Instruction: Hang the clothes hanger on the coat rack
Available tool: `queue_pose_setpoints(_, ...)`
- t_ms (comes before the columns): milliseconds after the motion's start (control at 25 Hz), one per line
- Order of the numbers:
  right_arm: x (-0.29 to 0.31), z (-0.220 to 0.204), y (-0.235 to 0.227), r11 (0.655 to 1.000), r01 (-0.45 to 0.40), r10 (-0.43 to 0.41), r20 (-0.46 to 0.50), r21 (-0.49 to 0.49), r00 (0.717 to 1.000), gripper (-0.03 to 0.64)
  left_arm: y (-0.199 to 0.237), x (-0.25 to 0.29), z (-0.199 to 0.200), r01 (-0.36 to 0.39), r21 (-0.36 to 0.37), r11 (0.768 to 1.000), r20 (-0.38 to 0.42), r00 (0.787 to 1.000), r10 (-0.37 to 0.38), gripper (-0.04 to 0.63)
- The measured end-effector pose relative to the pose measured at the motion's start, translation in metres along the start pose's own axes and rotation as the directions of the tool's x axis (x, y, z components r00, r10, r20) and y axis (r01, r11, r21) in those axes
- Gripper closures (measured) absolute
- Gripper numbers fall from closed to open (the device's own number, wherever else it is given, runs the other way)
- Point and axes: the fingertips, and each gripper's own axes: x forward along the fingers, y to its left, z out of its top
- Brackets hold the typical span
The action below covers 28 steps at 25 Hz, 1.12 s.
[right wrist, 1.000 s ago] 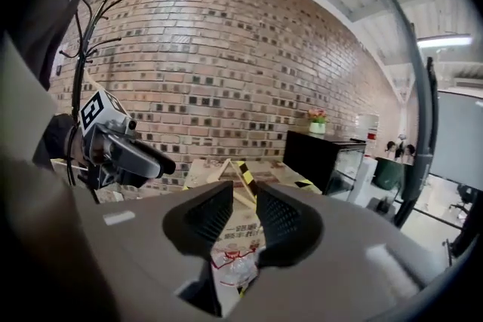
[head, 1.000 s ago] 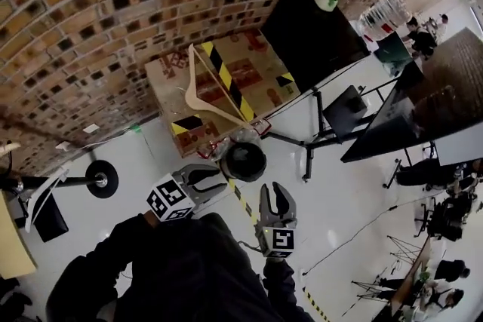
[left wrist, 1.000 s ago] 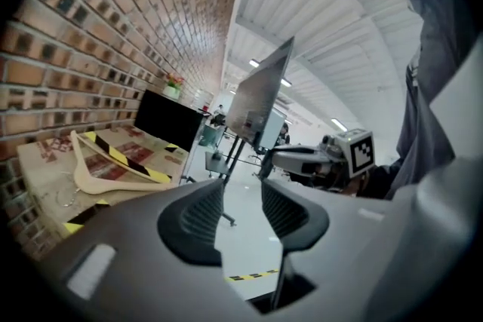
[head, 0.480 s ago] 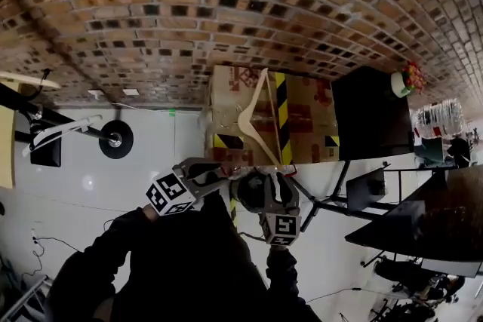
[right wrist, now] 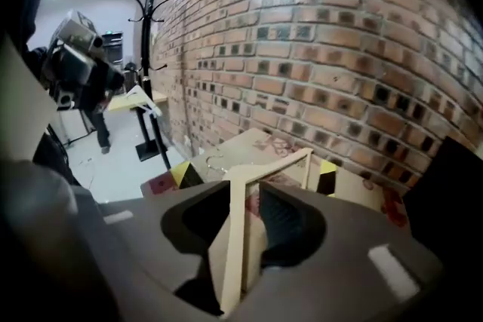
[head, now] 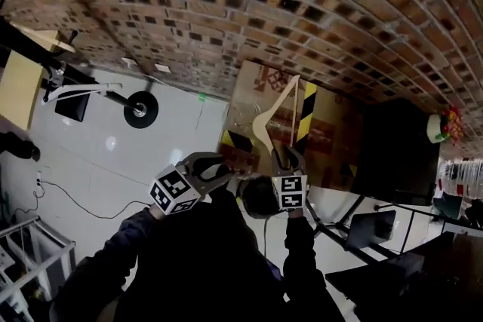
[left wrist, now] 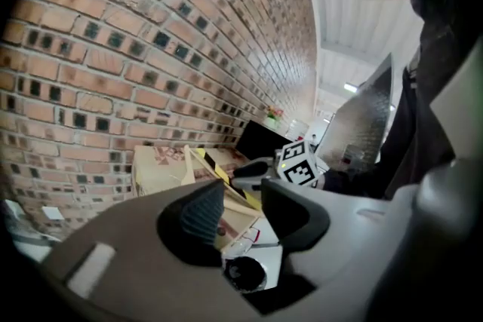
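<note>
A brick wall (head: 226, 4) runs along the far side. Against its foot sits a cardboard box (head: 332, 132) with yellow-and-black stripes. At 3 o'clock from the box stands a black cabinet (head: 400, 154), and a flower pot (head: 439, 126) sits past it. The coat rack (right wrist: 145, 34) is well apart, at about 10 o'clock from the person, with its round base on the white floor (head: 173, 139) and a desk (head: 23, 83) beyond it. Open floor lies between rack and box. A black round object (head: 260, 196) sits just below the two grippers, at the near edge of the box.

The hanger (right wrist: 235, 237) lies flat on top of the box. In the head view its long axis runs roughly from 12 to 6 o'clock and its wire hook points to about 9. Its near arm passes between the jaws of the right gripper (head: 288, 158). Those jaws have just been opening and stand apart round the wood, not clamped on it. The left gripper (head: 219, 166) hangs beside it at 9 o'clock, jaws parted and empty.
</note>
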Motion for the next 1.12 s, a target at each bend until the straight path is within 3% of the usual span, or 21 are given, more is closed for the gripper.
queue_pose_setpoints(200,0.052,-0.030,0.025,0.966,-0.198,0.169,-0.174,-0.166,0.970,0.448,-0.004,0.004,0.001,-0.124,-0.044,0.991,0.037,0.991,0.126,0.456)
queue_pose_setpoints(400,0.073,-0.061,0.023,0.942,-0.226,0.148,-0.296,-0.249,0.944,0.443,0.000,-0.009,-0.006,-0.240,-0.088,0.967,0.051,0.968,0.245,0.456)
queue_pose_setpoints(600,0.074,-0.066,0.024,0.953,-0.248,0.191,-0.292,-0.173,0.937,0.480,0.004,-0.025,-0.011,-0.319,-0.114,0.941,0.063,0.943,0.327,0.456)
queue_pose_setpoints(720,0.076,-0.069,0.021,0.967,-0.245,0.217,-0.274,-0.073,0.937,0.496,0.005,-0.027,-0.013,-0.338,-0.123,0.933,0.068,0.935,0.348,0.456)
queue_pose_setpoints(920,0.065,-0.056,0.017,0.966,-0.257,0.256,-0.215,0.028,0.942,0.517,0.006,-0.016,-0.018,-0.320,-0.141,0.937,0.054,0.943,0.330,0.456)
queue_pose_setpoints(1120,0.038,-0.012,0.028,0.928,-0.336,0.352,-0.080,0.161,0.933,0.517,0.017,0.008,-0.023,-0.286,-0.202,0.937,0.022,0.955,0.296,0.454)
